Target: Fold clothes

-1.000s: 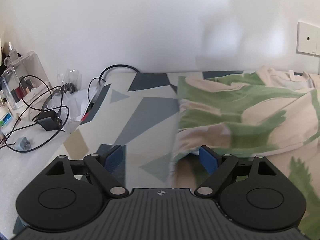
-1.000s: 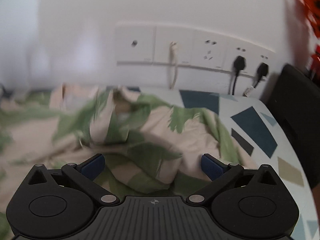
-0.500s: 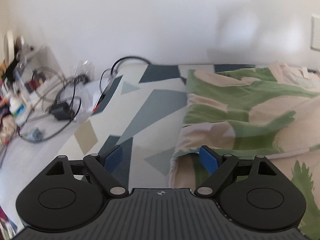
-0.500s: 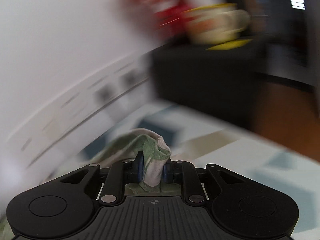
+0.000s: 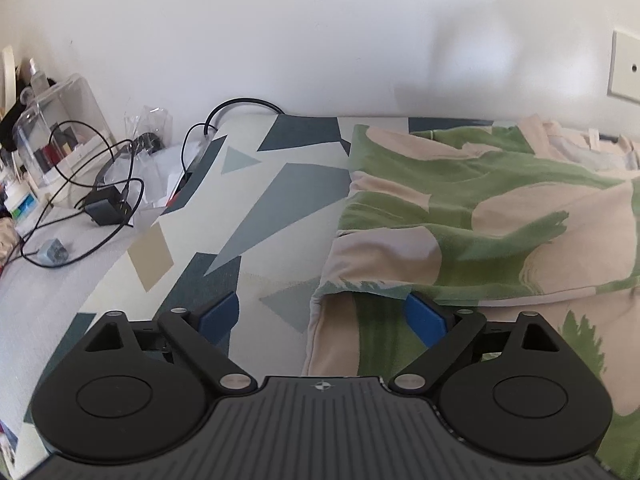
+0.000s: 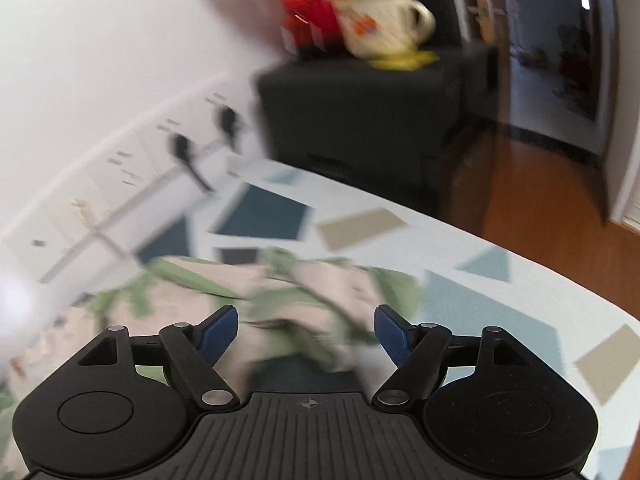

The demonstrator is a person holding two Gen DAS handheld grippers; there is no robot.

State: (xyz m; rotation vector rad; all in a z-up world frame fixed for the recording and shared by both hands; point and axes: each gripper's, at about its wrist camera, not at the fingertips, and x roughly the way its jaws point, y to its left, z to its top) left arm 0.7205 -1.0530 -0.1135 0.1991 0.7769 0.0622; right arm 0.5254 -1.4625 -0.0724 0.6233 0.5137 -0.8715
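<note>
A beige garment with a green leaf print [image 5: 480,224] lies on the patterned table, folded over itself along its left side. My left gripper [image 5: 320,316] is open, low over the garment's near left corner, with the right pad [image 5: 424,320] over the cloth. In the right wrist view the same garment [image 6: 304,300] lies blurred just beyond my right gripper [image 6: 306,330], which is open and empty above its right end.
A tablecloth with blue, grey and tan shapes [image 5: 248,208] covers the table. Cables, a black charger [image 5: 106,206] and a clear plastic box [image 5: 60,136] crowd the left side. Wall sockets with plugs [image 6: 184,148], a black cabinet [image 6: 360,120] with a cup [image 6: 384,28] stand at the right.
My right gripper was shut on a fold of the garment half a second ago; it has opened and the cloth now lies on the table. The left gripper has stayed open and barely shifted.
</note>
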